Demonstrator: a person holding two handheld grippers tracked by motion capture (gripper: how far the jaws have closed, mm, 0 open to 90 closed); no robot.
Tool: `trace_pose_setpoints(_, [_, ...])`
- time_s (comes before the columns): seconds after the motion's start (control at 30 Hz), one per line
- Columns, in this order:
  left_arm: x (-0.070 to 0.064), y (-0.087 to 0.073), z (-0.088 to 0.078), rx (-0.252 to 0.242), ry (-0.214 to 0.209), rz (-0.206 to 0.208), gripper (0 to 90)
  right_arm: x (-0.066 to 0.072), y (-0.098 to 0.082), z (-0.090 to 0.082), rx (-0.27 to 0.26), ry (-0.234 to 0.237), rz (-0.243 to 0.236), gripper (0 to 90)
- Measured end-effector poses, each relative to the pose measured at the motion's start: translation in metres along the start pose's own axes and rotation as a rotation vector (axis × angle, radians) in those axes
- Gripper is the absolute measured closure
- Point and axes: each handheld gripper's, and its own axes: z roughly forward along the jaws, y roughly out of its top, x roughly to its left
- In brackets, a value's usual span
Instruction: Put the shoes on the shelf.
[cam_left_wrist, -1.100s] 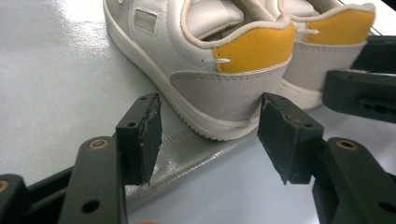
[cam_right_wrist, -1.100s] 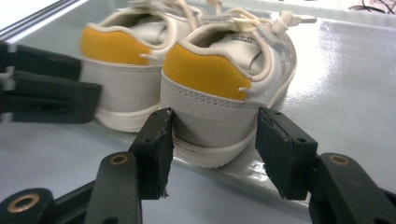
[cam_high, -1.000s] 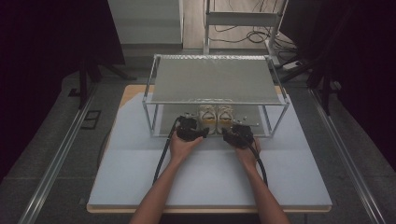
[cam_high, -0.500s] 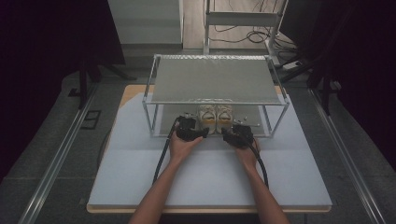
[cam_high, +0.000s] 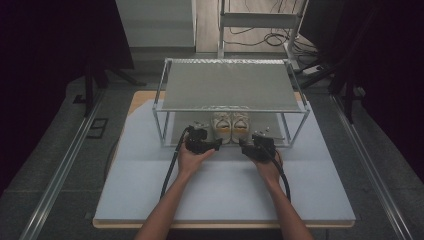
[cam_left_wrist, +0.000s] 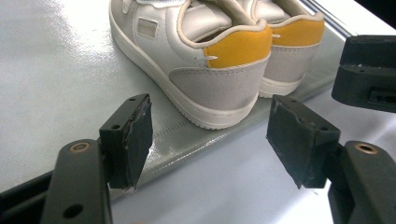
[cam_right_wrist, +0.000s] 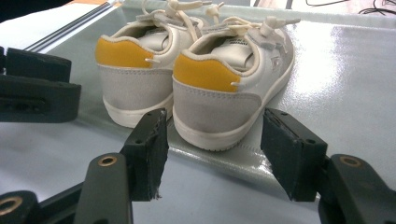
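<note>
A pair of small white sneakers with yellow heel tabs (cam_high: 231, 126) stands on the lower shelf of a metal rack (cam_high: 165, 131), heels toward me. My left gripper (cam_high: 215, 144) (cam_left_wrist: 210, 135) faces the heel of the left shoe (cam_left_wrist: 205, 60). Its jaws have just been opening, and nothing is between the pads. My right gripper (cam_high: 244, 145) (cam_right_wrist: 217, 149) faces the heel of the right shoe (cam_right_wrist: 224, 93). Its jaws have also just been opening, and they are empty. Both heels sit just beyond the fingertips, untouched.
The rack's upper shelf (cam_high: 230, 85) overhangs the shoes, with thin posts at its front corners (cam_high: 299, 131). It stands on a white table (cam_high: 225, 195). A black cable trails from each gripper. Dark stands and floor cables lie behind the table.
</note>
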Motion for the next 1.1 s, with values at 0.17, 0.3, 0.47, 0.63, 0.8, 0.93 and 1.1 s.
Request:
trace_pose_setpoints(0.17, [-0.001,-0.001,-0.004,-0.005,-0.020,0.007,31.3,-0.002,-0.003,-0.001,0.002,0.009,0.001,41.2])
trace_pose_setpoints(0.3, [-0.005,-0.005,-0.009,-0.007,-0.026,-0.005,31.4,-0.001,-0.003,-0.004,0.002,0.020,-0.003,41.1])
trace_pose_setpoints(0.47, [-0.006,-0.011,-0.020,-0.016,-0.049,0.023,31.4,0.002,-0.003,-0.012,-0.004,0.043,-0.024,41.1])
trace_pose_setpoints(0.63, [-0.003,-0.021,-0.036,-0.028,-0.070,0.033,31.4,0.005,-0.006,-0.024,-0.013,0.073,-0.052,41.3])
trace_pose_setpoints(0.8, [0.001,-0.033,-0.052,-0.026,-0.078,0.043,31.6,0.004,-0.013,-0.037,-0.010,0.095,-0.083,41.1])
trace_pose_setpoints(0.93, [0.006,-0.042,-0.065,-0.025,-0.098,0.047,31.6,0.003,-0.021,-0.051,-0.001,0.119,-0.091,40.9])
trace_pose_setpoints(1.1, [0.011,-0.057,-0.078,-0.016,-0.102,0.054,31.6,-0.001,-0.033,-0.066,0.005,0.132,-0.104,40.5])
